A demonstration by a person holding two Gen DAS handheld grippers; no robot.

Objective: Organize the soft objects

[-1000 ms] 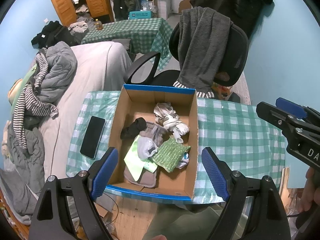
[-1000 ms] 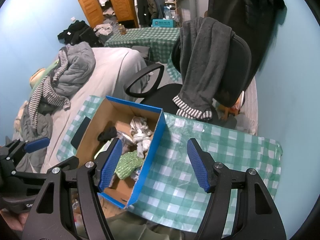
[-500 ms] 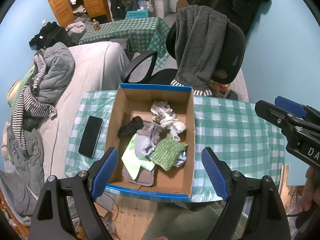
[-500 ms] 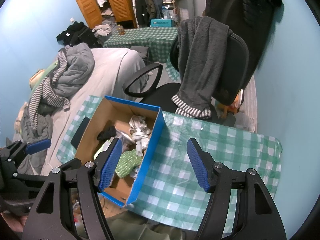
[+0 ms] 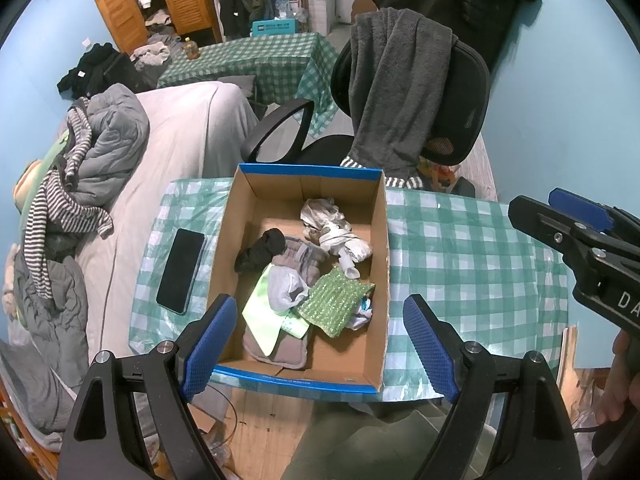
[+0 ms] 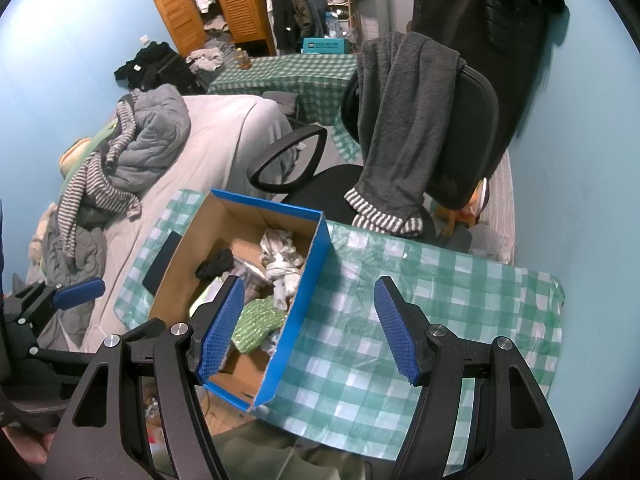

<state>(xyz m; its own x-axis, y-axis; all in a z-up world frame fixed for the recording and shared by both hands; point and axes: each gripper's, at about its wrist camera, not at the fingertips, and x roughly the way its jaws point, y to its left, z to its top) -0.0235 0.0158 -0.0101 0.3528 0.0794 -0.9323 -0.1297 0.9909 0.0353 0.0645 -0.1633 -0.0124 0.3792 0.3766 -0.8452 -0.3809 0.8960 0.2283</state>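
A blue-rimmed cardboard box [image 5: 380, 248] [image 6: 316, 264] stands on a green checked tablecloth [image 5: 472, 264] [image 6: 436, 312]. Inside it lie a black sock [image 5: 260, 250] [image 6: 216, 263], a white bundle [image 5: 332, 228] [image 6: 282, 258], a green knitted cloth [image 5: 332, 304] [image 6: 256, 322], a pale grey sock [image 5: 286, 290] and a mauve cloth [image 5: 280, 346]. My left gripper [image 5: 318, 340] hovers open above the box's near end, nothing between its pads. My right gripper [image 6: 308, 328] hangs open over the box's right wall and the cloth, also empty. It shows at the right edge of the left wrist view as the right gripper [image 5: 576, 232].
A black phone [image 5: 181, 270] lies on the cloth left of the box. Behind the table stands a black office chair [image 5: 460, 92] with a grey garment [image 5: 396, 88] draped over it. A bed [image 5: 180, 148] with heaped clothes is at the left.
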